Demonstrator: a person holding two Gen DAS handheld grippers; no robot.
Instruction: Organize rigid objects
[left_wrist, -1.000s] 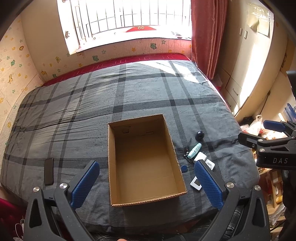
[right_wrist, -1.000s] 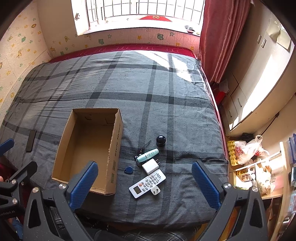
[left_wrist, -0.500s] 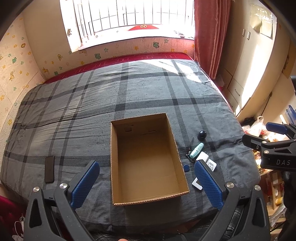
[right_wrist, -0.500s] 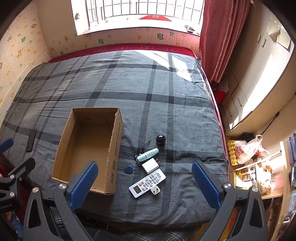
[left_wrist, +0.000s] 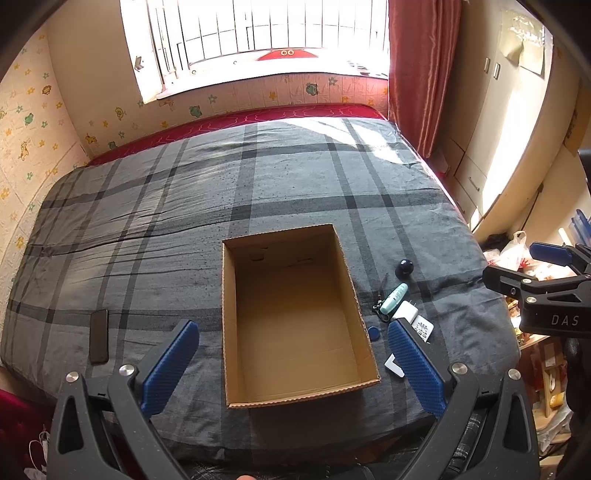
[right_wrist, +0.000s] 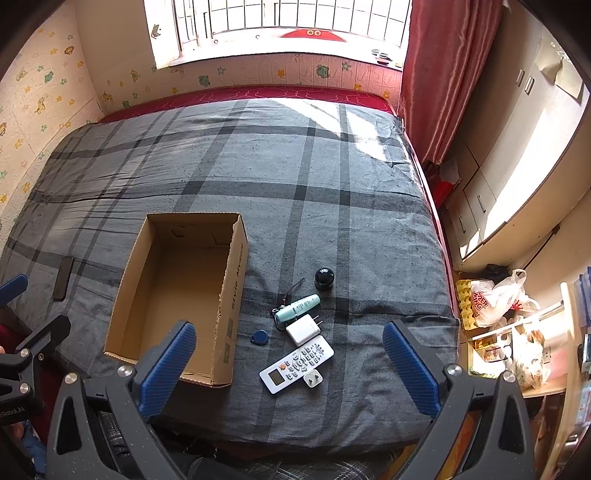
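On the bed (right_wrist: 258, 155), empty cardboard box (right_wrist: 177, 295) left of remote (right_wrist: 295, 363), charger (right_wrist: 303, 329), mint tube (right_wrist: 297, 307), blue fob (right_wrist: 258, 336); both tongs, left (left_wrist: 293, 363) and right (right_wrist: 288, 369), wide, hovering—sorting unstarted, likely remote first.

Sunlit barred window (right_wrist: 280, 26), red curtain (right_wrist: 443, 74), plaid bed (right_wrist: 258, 166).

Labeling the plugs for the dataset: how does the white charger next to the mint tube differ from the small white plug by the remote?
The white charger is the larger block; the small white plug is clearly smaller. The charger's prongs point sideways toward the far right, while the plug shows its slotted face upward. The charger lies against the mint tube; the plug touches the remote at its near edge. Both are white, rounded-corner and lie on the blanket, outside the box.
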